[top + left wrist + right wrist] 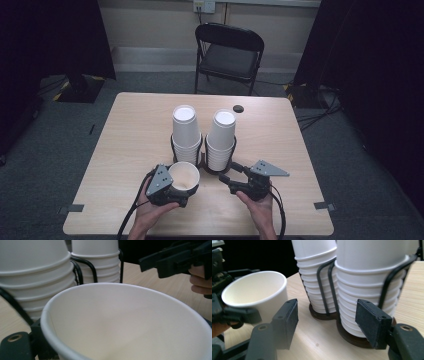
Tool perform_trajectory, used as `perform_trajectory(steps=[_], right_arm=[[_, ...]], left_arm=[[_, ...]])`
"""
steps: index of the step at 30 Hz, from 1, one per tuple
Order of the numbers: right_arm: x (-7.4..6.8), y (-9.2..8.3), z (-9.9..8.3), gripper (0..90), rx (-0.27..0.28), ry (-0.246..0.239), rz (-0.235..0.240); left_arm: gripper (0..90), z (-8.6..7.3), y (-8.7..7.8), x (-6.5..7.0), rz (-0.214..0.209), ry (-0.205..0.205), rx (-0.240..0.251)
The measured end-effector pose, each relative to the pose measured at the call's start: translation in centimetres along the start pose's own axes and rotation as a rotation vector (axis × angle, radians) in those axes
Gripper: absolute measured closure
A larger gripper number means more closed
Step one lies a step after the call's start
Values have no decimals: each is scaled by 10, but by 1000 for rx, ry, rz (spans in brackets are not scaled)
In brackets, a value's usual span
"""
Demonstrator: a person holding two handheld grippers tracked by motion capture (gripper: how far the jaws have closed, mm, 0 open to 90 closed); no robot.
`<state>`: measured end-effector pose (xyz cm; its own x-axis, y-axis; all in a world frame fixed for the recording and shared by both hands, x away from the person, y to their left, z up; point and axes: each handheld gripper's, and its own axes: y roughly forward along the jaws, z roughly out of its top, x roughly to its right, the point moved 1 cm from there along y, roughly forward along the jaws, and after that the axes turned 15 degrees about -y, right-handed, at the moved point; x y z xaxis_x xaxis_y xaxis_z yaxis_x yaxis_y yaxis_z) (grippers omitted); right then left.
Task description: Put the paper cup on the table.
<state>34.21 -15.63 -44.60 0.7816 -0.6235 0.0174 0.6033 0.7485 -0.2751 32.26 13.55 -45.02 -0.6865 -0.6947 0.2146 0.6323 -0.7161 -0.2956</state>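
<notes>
The left gripper (pixel 176 192) is clamped on a single white paper cup (pixel 184 177), which stands mouth up above the near part of the wooden table (pixel 135 135); the jaws hold the cup at its wall, and the cup's open rim (pixel 120 287) crosses the left gripper view close to the camera. The person's left hand (pixel 152 210) holds this gripper from below. Just behind the held cup stands the left stack of cups (pixel 185 132), nested upside down in a black wire holder (pixel 202 150). Immediately to its right, in the adjoining ring of the same holder, stands the right stack of cups (pixel 221 140), also inverted. Further right, the right gripper (pixel 228 172) has its jaws spread wide with nothing between them; it points toward the base of the right stack, near it but not touching. In the right gripper view the two black pads (pixel 287 322) frame the lower part of both stacks. The right hand (pixel 260 207) holds this gripper near the table's front edge.
</notes>
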Motion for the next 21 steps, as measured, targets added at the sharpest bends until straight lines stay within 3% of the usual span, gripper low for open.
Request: perform_trajectory(steps=[2,3,9,14,18,21], right_arm=[[1,-4,-5,349,1,-2,-15],[1,-6,-6,348,5,0,-27],[2,-9,-14,336,20,2,-59],[-1,-11,-20,318,74,-9,-108],[1,-13,-27,249,64,-2,-133],[2,-14,-32,217,39,0,-130]], left_arm=[[95,1,-4,-4,6,-15,18],[95,2,-7,-7,31,-25,27],[94,6,-16,-17,54,-40,53],[94,8,-24,-27,73,-53,69],[94,9,-29,-35,89,-93,92],[94,10,-31,-41,105,-92,89]])
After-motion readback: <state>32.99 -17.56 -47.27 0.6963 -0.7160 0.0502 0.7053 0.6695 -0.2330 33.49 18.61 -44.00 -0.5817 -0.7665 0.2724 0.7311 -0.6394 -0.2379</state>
